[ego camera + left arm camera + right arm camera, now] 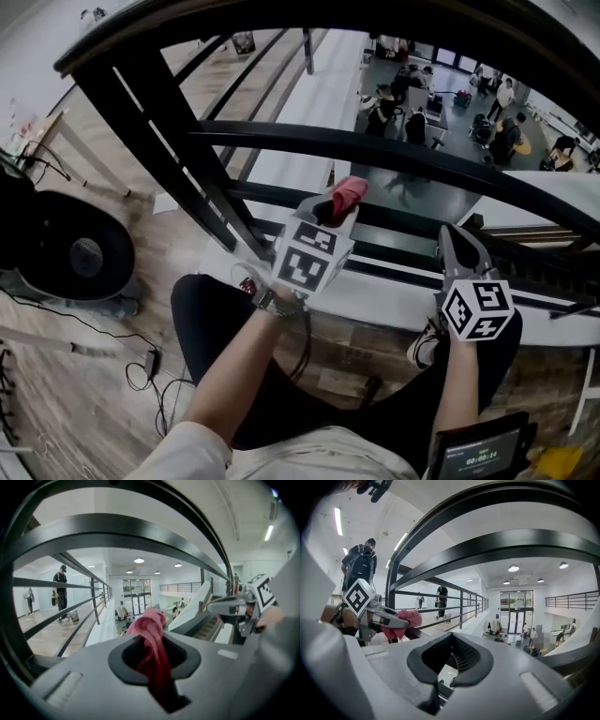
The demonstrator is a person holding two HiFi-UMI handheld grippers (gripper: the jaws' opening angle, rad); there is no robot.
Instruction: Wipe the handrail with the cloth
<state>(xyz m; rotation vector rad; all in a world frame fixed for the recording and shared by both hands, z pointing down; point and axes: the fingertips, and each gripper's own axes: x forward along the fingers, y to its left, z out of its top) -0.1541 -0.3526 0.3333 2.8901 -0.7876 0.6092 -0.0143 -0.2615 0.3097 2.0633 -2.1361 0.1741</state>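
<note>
Left: the left gripper [333, 214] is pinched on a bunched red cloth [350, 192], and only a small wad pokes past its tips. The cloth sits near the lower bars, below the handrail [141, 37] and not touching it; we judge that wiping has not begun.

Right: the right gripper [455, 239] has its jaws pressed together with nothing between them, and it hovers beside the bars.

Risks:
- So little cloth is exposed that the hard tips may scrape the rail.
- Drag along the rail could pull the cloth free, and it would drop through the bars towards the people [412, 94] on the floor below.
</note>
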